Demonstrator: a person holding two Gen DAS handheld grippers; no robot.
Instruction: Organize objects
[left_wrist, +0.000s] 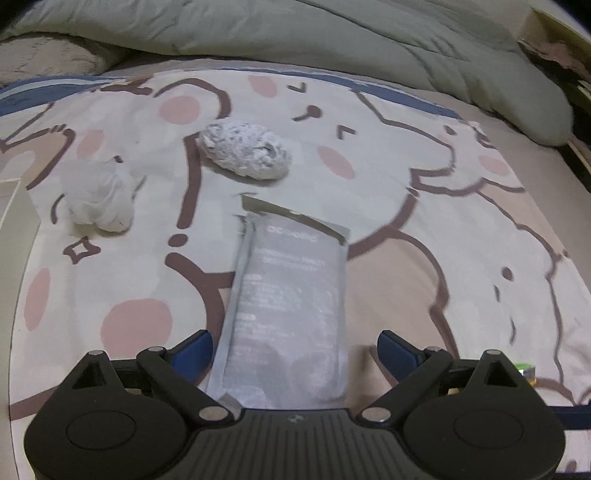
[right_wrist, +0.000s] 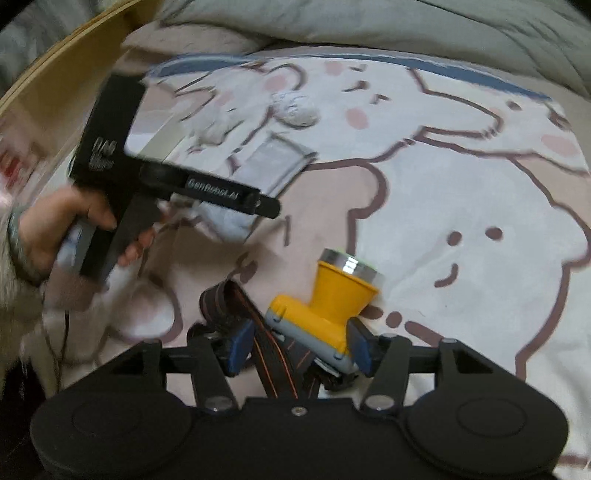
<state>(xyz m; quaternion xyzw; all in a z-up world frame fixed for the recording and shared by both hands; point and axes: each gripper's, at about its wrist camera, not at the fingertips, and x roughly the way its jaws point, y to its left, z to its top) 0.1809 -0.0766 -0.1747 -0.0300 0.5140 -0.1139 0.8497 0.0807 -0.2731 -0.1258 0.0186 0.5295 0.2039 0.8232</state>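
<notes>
The left gripper (left_wrist: 294, 345) stands apart astride the grey pouch (left_wrist: 284, 306), unclamped. The right gripper (right_wrist: 298, 341) straddles the yellow headlamp (right_wrist: 325, 306) (near centre of the bedsheet (right_wrist: 461, 177)), jaws apart; its strap (right_wrist: 273, 354) could snag a pad.

The left gripper (left_wrist: 294, 350) tilts steeply down, its blue-padded jaws spread wide with nothing pressed between them. A bare hand (right_wrist: 61, 229) grips its black handle, sleeve at the wrist. The right gripper (right_wrist: 299, 347) also points downward, jaws parted about halfway.
</notes>
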